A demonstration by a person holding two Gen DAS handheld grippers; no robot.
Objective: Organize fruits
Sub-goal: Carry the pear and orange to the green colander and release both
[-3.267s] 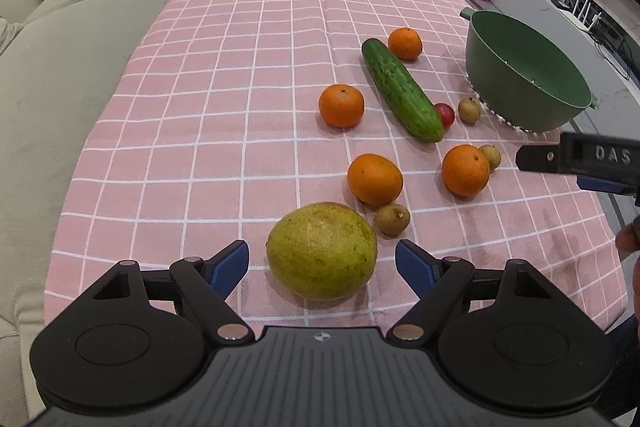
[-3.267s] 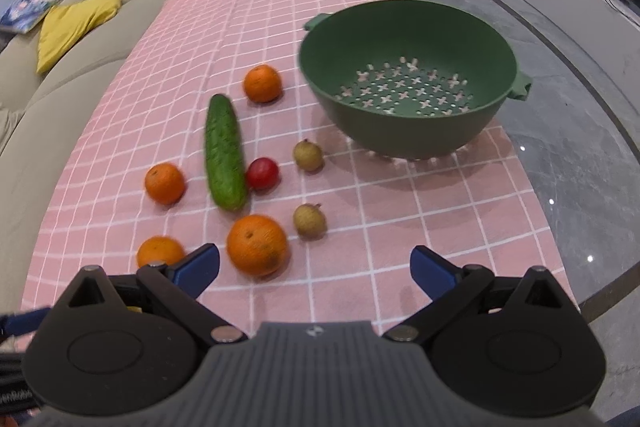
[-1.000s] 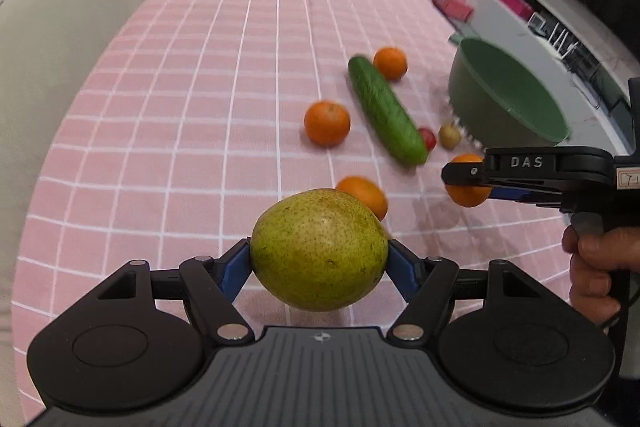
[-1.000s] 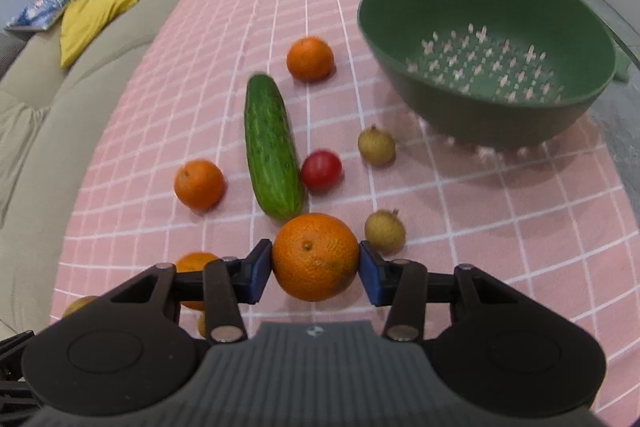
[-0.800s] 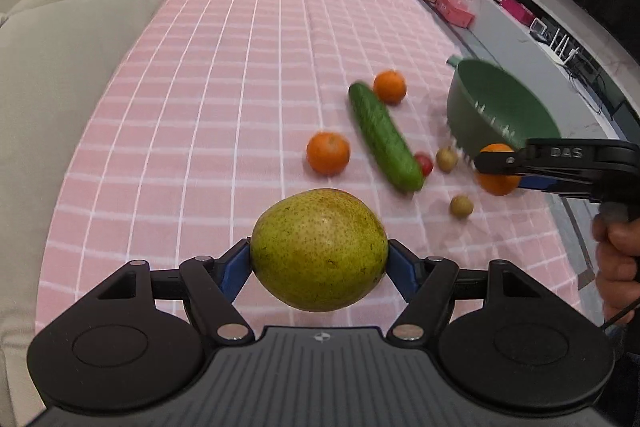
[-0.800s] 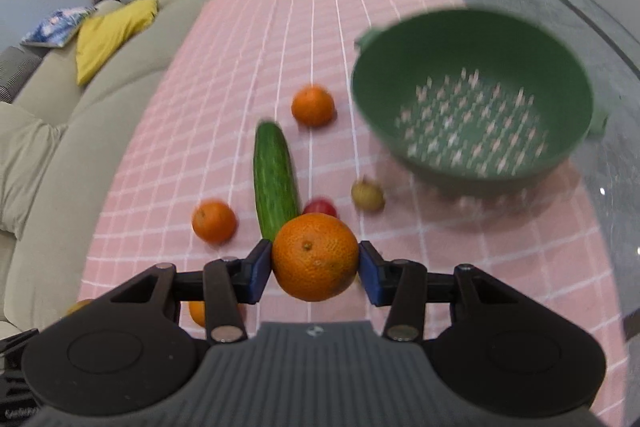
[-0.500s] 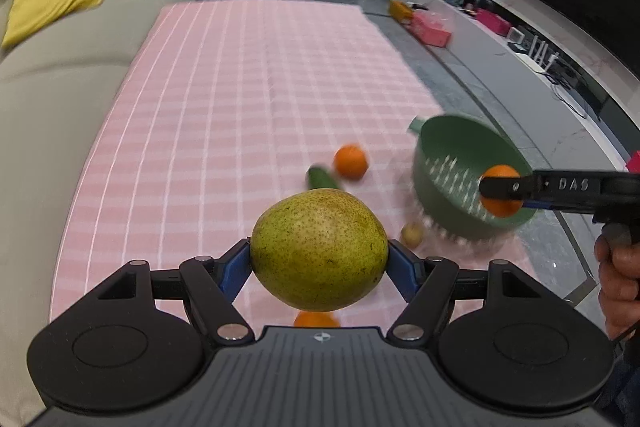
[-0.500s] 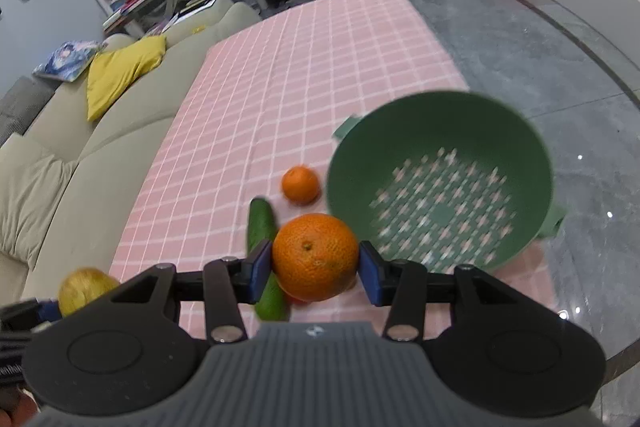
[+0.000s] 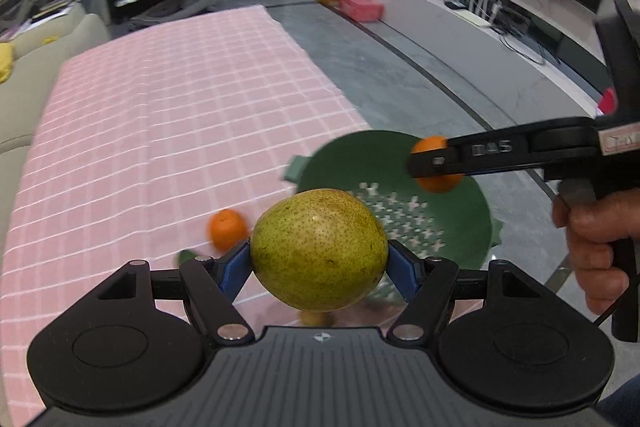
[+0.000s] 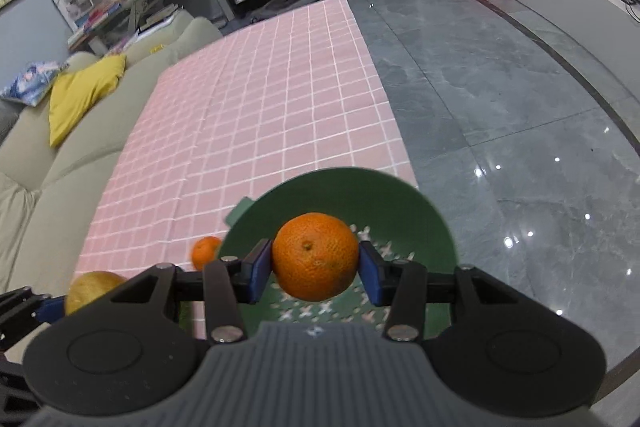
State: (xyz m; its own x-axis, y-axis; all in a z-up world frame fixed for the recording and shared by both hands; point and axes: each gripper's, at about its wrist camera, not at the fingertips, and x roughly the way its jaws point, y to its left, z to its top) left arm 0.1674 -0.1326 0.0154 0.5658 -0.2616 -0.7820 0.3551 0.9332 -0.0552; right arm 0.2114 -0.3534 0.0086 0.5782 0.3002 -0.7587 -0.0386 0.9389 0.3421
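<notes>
My left gripper (image 9: 319,263) is shut on a big yellow-green pear (image 9: 319,249), held in the air just left of the green colander (image 9: 472,227). My right gripper (image 10: 315,271) is shut on an orange (image 10: 315,255) and hangs over the colander's (image 10: 400,195) bowl. In the left wrist view the right gripper (image 9: 434,163) comes in from the right with the orange (image 9: 438,183) above the colander. A second orange (image 9: 227,229) lies on the pink checked cloth (image 9: 160,131) left of the colander; the right wrist view shows this orange (image 10: 205,251) too, with the pear (image 10: 90,287) at lower left.
A tip of the green cucumber (image 9: 185,257) shows beside my left fingers, and a small brown fruit (image 9: 314,317) lies under the pear. A beige sofa (image 10: 52,163) with a yellow cushion (image 10: 80,87) runs along the table's left. Grey floor (image 10: 500,99) lies to the right. A hand (image 9: 596,231) holds the right gripper.
Both grippers rose and moved towards the colander with their fruit. The right one now hangs over the bowl. The fruit left on the cloth has slid out of view below.
</notes>
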